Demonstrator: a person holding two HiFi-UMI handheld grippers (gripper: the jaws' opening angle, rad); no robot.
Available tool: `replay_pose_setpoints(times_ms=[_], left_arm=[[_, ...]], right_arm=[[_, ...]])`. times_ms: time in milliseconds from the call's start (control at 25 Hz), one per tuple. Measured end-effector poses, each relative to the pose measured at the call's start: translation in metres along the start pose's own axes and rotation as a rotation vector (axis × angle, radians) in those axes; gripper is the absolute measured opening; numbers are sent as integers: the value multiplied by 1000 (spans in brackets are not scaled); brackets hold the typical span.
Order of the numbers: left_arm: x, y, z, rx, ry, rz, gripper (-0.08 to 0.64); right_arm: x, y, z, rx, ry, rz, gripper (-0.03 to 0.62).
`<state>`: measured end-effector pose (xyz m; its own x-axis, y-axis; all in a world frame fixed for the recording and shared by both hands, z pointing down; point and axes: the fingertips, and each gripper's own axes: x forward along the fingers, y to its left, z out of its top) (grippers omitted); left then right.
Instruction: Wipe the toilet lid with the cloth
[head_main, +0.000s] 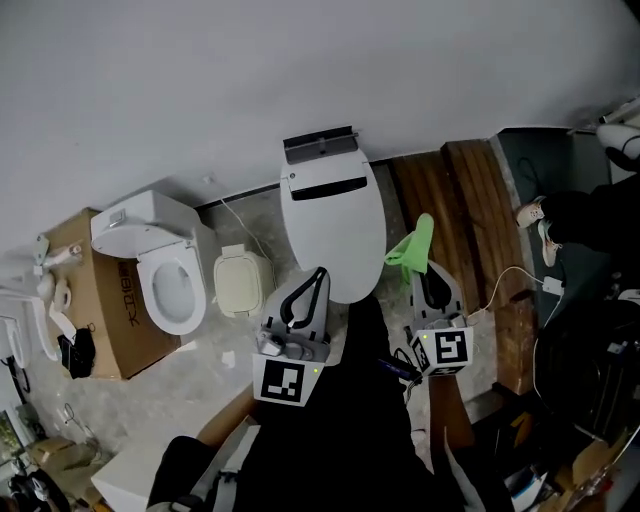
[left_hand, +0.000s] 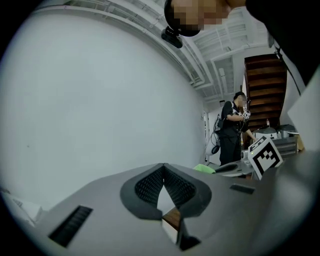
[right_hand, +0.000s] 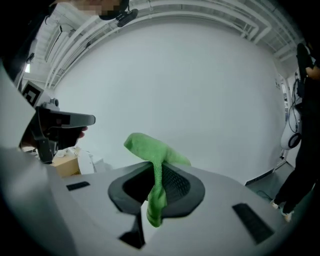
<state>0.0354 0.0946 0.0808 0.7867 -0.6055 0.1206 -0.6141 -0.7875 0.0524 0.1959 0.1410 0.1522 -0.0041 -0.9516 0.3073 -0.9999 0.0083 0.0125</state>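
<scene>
In the head view the white toilet (head_main: 333, 225) stands against the wall with its lid down. My right gripper (head_main: 425, 272) hangs just right of the bowl's front, shut on a green cloth (head_main: 413, 248) that sticks up past the jaws. The right gripper view shows the cloth (right_hand: 155, 160) pinched between the jaws of the right gripper (right_hand: 152, 170), one end bunched above and one tail hanging below. My left gripper (head_main: 319, 273) is over the lid's front edge. In its own view the left gripper (left_hand: 163, 166) has its jaws meeting at the tips with nothing between them.
A second white toilet (head_main: 170, 275) with its seat open stands at the left beside a cardboard box (head_main: 100, 310). A cream bin (head_main: 243, 280) sits between the two toilets. Wooden boards (head_main: 460, 230) and cables (head_main: 510, 285) lie at the right. A person (left_hand: 231, 131) stands far off.
</scene>
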Motion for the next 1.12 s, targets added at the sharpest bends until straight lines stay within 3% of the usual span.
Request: replay_pose_setpoints(times_ms=[280, 440, 920, 1120], left_arm=[[67, 21, -4, -13, 32, 116, 8], [109, 29, -7, -21, 34, 163, 8], [197, 52, -67, -34, 130, 236, 8], [219, 65, -98, -47, 153, 257, 8]], right_arm=[[98, -53, -10, -64, 75, 108, 46], [156, -84, -34, -88, 136, 151, 47], [324, -124, -179, -310, 383, 302, 46], [382, -138, -249, -391, 474, 323, 46]])
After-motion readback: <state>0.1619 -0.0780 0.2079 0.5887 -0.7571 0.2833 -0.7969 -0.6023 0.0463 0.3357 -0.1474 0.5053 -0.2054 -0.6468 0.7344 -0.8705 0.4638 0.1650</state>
